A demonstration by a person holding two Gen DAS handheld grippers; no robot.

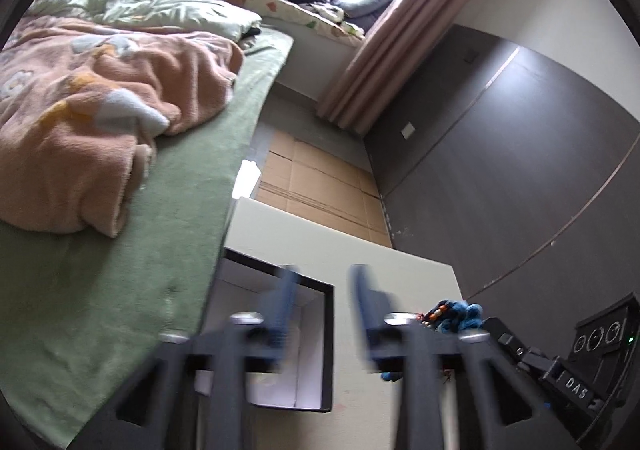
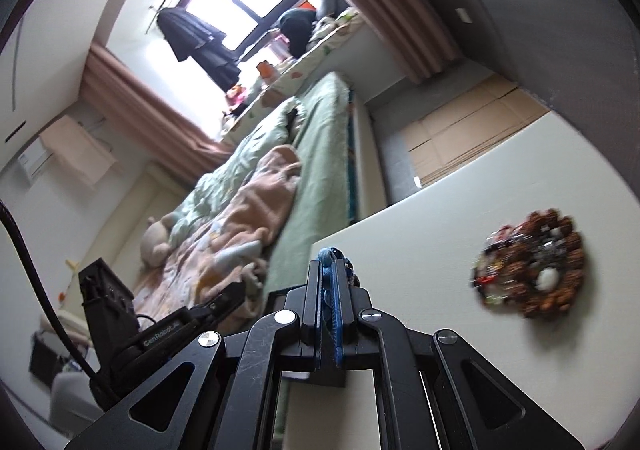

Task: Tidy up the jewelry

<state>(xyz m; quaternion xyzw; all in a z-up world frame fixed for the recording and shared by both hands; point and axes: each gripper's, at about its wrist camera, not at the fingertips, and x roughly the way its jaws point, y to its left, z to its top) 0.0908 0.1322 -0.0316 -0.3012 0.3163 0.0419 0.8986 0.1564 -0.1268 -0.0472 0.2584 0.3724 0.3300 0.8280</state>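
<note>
The right gripper (image 2: 333,262) clamped what looked like blue beads (image 2: 347,265); the left gripper (image 1: 324,298) hung released above the box (image 1: 316,292). Lower slowly, centred over the box.

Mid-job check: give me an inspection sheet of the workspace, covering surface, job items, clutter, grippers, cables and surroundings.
Surface: white table, beside the bed.
Job's things: blue beaded piece pinched at the tips of the right gripper; brown bead bracelet pile lying on the table to its right; open white box with black rim at the table's left part, contents not visible.
Clutter: nothing seen on the table beyond these.
Grippers: left gripper open, empty, blurred, above the box edge; right gripper shut.
Cables: black cable along the left edge of the right wrist view.
Surroundings: bed with green sheet, peach blanket, flattened cardboard on the floor, window with pink curtains.
</note>
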